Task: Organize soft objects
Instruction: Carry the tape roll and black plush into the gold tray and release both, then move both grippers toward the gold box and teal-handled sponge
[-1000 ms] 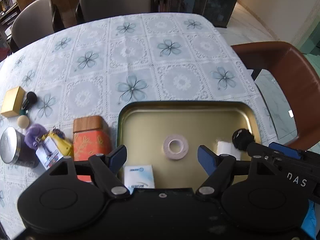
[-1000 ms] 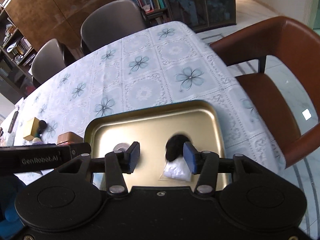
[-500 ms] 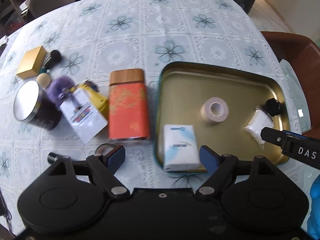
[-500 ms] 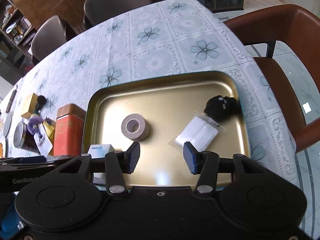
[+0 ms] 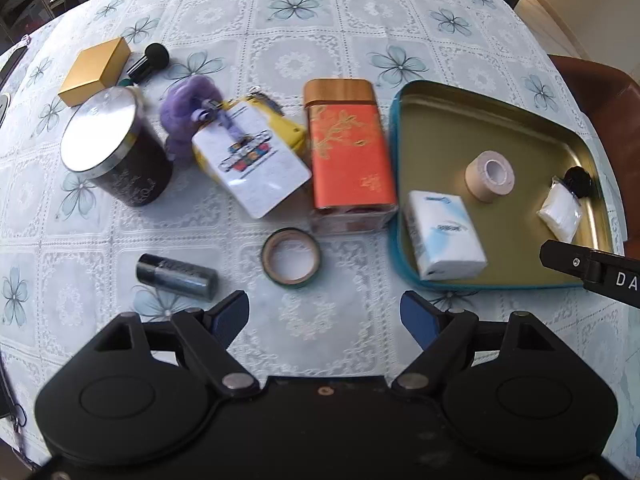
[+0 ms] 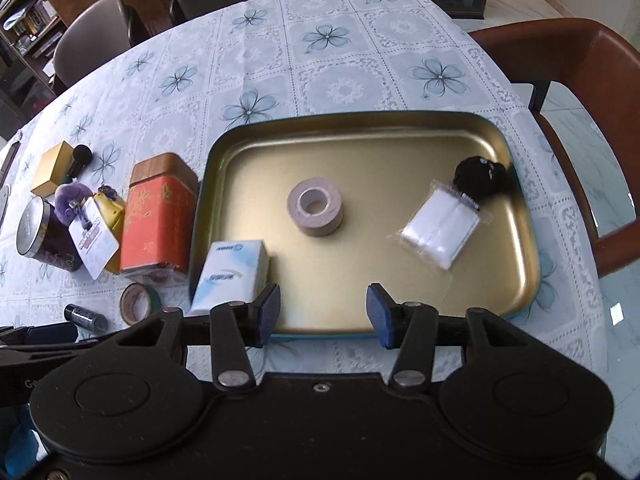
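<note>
**Meanwhile, both grippers hang empty over a crowded table**

Both tools are spread wide with nothing between their blue pads. The left gripper hovers above bare tablecloth near the table's front edge, with a green tape ring lying flat just ahead of it and a small dark bottle on its side off to the left. The right gripper sits over the near rim of the gold tray.

Four things lie inside the tray — a white tissue pack in the near left corner, a beige tape roll near the middle, a clear packet of white pads to the right, and a black fuzzy ball touching that packet's far end, close against the tray's right wall.

Outside the tray, an orange tin with a wooden lid lies just beside the tray's left wall. Further left, a white card rests on top of a yellow pouch, and a purple plush sits partly under the card's far end. A dark round can with a silver lid stands upright next to the plush. Behind it are a gold box and a black brush, side by side — whether they touch is unclear.

A brown chair stands at the table's right side.
</note>
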{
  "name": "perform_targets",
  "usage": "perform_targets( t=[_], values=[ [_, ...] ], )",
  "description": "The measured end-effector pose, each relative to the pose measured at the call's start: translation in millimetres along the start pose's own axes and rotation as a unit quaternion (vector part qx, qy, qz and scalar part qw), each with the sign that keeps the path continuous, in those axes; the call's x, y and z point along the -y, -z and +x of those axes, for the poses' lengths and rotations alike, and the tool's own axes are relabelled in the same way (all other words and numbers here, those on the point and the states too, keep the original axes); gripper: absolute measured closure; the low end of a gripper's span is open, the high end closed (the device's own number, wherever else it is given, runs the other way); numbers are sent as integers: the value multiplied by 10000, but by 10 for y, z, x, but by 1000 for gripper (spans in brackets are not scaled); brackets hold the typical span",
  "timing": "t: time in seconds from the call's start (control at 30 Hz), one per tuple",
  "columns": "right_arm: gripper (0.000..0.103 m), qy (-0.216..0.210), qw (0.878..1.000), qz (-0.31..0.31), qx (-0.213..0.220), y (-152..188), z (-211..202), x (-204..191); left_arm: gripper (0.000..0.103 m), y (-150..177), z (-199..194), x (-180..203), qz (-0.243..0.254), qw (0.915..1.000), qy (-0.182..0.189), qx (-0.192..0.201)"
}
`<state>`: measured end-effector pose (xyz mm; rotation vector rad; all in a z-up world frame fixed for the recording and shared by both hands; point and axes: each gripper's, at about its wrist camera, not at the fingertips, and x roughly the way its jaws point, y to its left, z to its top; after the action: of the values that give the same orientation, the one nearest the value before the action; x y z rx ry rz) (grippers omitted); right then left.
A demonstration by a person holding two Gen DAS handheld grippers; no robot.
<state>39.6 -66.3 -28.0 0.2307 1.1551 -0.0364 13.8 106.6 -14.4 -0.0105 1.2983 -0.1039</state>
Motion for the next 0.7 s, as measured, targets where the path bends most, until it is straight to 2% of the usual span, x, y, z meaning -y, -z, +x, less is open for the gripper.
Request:
perform_targets(
  t=[0.17,0.27,0.5,0.7],
  values=[
    [53,14,9997,-209,-83,36,15,-426,21,9,-39,-420,-58,10000,18,-17],
    [53,-105,9990,-413,-92,-35,32,-760,21,-26,-126,-759,-120,9998,-120,144],
    [53,-454,9934,-1045,114,-436,93,-1651,19,-204,-337,-1631,-363,9956,-591,626],
    [53,-627,9864,-1511,147,-815,374,-2385,18,-345,-331,-2401,-825,9896,-899,766]
  ],
)
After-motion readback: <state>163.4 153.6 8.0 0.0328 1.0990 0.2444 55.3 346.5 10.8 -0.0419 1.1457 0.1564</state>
